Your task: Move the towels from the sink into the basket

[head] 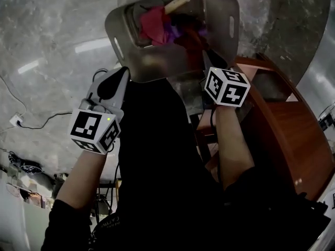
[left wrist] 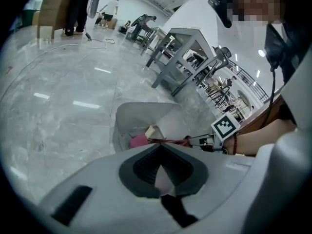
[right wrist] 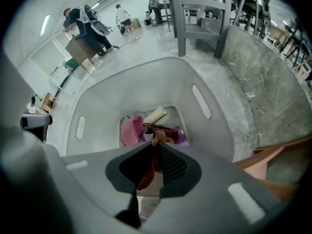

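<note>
Head view, largest item first: how far along is the work? — Supervisor

Partly done, in my judgement. The grey plastic basket with slot handles [head: 222, 14] stands on the grey marble floor [head: 52, 61]. It already contains a bright pink towel [head: 153, 22], a purple towel [head: 175, 34] and a cream-coloured piece [head: 178, 3] that I cannot identify. A dark red towel [head: 194, 38] hangs over the basket's opening, not yet released. — Inspector

And what is left? What of the sink? — Supervisor

No view shows a sink that I can identify, so I cannot count what remains in it. The brown wooden bench [head: 285, 129] stands just beside the basket, on the person's right. Outstanding, as I judge it: let the dark red towel go into the basket, then fetch any others. — Inspector

Where does that towel lie relative to the tongs? — Supervisor

Right gripper view: the right tongs [right wrist: 154, 149] are pinching the dark red towel. The cloth runs between the pads and bunches just beyond the tips, directly above the bright pink towel and the purple towel. Left gripper view: the left tongs [left wrist: 158, 149] are pressed together with nothing between them. They are held short of the basket's near edge and clear of the dark red towel, which lies ahead of them and to their right. — Inspector
</note>
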The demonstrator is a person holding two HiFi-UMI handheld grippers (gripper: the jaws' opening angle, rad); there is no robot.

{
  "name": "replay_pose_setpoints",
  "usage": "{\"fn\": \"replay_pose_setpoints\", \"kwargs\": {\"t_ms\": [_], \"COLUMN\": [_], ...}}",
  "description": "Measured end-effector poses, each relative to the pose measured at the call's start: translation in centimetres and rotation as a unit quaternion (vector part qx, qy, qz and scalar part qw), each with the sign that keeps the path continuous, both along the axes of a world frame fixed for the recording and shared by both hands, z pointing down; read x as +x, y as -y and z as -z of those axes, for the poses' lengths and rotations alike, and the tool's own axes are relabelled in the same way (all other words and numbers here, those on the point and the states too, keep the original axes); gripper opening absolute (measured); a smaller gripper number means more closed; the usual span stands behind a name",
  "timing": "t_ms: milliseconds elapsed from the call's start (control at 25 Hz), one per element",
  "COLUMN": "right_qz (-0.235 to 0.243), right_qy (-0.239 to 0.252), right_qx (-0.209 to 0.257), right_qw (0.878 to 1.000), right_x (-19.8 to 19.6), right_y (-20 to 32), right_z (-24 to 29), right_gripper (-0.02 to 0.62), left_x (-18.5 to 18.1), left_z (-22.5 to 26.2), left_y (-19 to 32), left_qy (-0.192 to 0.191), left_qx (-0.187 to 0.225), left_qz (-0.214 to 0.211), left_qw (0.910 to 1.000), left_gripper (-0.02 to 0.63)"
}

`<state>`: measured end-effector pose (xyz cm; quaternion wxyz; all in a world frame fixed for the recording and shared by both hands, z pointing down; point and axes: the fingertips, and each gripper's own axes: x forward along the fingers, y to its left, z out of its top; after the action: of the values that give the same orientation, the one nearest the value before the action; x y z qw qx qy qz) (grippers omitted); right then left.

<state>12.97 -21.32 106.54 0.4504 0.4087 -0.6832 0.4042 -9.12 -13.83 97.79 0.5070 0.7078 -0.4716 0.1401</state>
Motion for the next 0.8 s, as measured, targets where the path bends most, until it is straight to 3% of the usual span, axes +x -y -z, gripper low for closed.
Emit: {"fn": "replay_pose_setpoints", "kwargs": {"t_ms": [120,320,400,600,720,800], "right_qz": [0.016,0.107,0.119,0.108,0.089,0.064], "right_qy": [-0.011,-0.048,-0.065,-0.081,-0.077,-0.074], "right_qx": [0.006,0.008,0.001,0.002,-0.006,-0.014], "right_qw": [1.0,0.993,0.991,0.991,0.993,0.995], "right_x": [-0.1,-1.1,-0.9,-1.2,-1.5,-1.6], "right_y": [-0.1,-0.6,-0.8,-0.8,-0.8,-0.7], "right_z": [-0.9,-2.0,-2.3,-2.5,-2.2,-1.2], "right_gripper": [0.055,0.057,0.057,0.082,0.143,0.141], "left_x": [0.3,2.1,2.5,1.7,1.2,0.7], "left_z": [-1.6,-2.4,-2.7,-2.5,-1.9,-0.8], "left_y": [-0.7,-1.2,-1.1,-0.5,-0.8,-0.8], "left_qy": [-0.012,-0.046,-0.059,-0.078,-0.07,-0.062], "left_qx": [0.0,0.009,0.011,0.016,0.013,0.011], "left_qz": [0.005,-0.004,-0.009,0.005,0.003,0.002], "left_qw": [0.9999,0.9989,0.9981,0.9968,0.9975,0.998], "left_gripper": [0.003,0.003,0.003,0.003,0.003,0.003]}}
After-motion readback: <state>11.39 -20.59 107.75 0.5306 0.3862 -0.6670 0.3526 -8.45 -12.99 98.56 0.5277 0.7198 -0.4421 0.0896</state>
